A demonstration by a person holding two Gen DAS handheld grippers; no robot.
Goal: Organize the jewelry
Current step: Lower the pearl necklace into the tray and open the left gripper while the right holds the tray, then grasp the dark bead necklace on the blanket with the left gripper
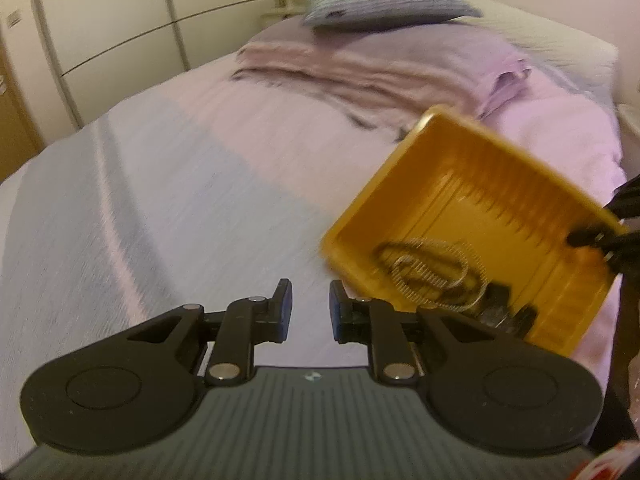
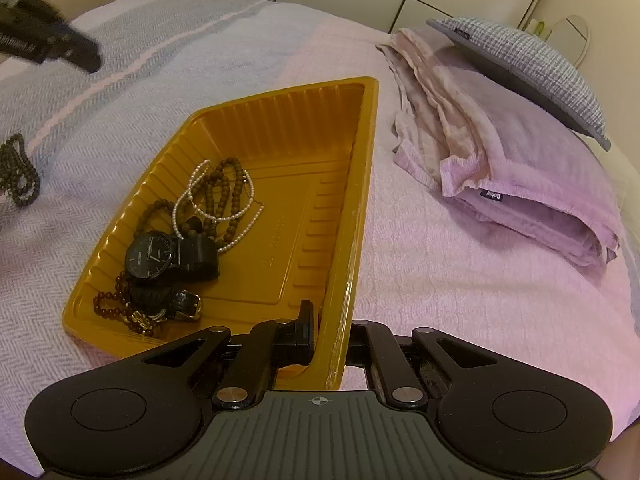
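Now the right gripper (image 2: 331, 334) clamps the near rim of the yellow tray (image 2: 362, 184); watches and bead strands sit toward its seven o'clock corner; tilting could spill them; left gripper (image 1: 310, 307) hangs apart, empty; a dark bead bracelet (image 2: 18, 170) lies at nine o'clock

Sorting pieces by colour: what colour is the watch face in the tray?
Black, on a black strap: the watch shows best in the right wrist view.
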